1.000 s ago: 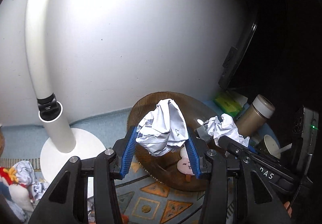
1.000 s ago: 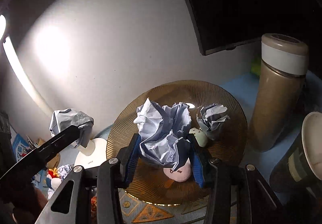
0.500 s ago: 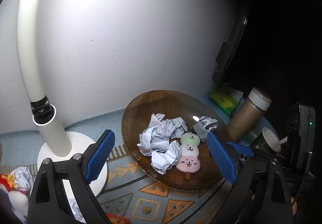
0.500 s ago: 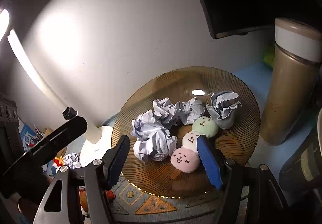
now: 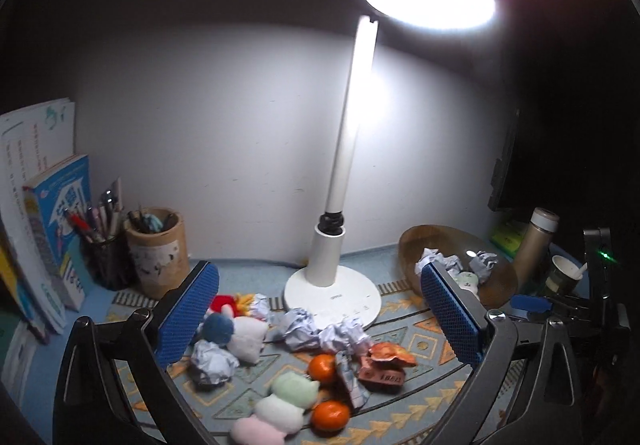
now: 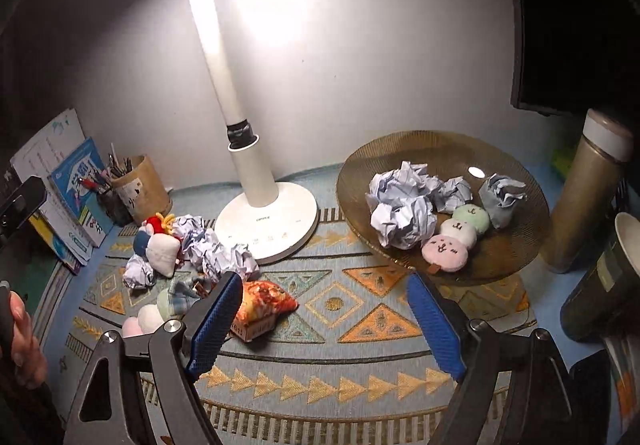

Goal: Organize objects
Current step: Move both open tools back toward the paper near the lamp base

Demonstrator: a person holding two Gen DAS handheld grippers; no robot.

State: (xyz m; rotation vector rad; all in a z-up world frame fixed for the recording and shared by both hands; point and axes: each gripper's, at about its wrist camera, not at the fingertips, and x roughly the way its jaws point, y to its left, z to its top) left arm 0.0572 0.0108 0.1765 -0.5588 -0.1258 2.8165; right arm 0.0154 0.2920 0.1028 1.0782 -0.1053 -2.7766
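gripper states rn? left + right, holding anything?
Left gripper: fingers wide and opening, nothing held.
Right gripper: fingers opening, nothing between them; the paper balls lie in the brown plate.

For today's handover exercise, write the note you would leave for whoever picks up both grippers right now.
Left gripper: empty, jaws opening.
Right gripper: empty, jaws opening.
Done: several paper balls and one dango plush lie in the brown plate.
Left on the mat, by the lamp base: more crumpled paper, a second dango plush, two oranges, a snack packet, small plush toys.
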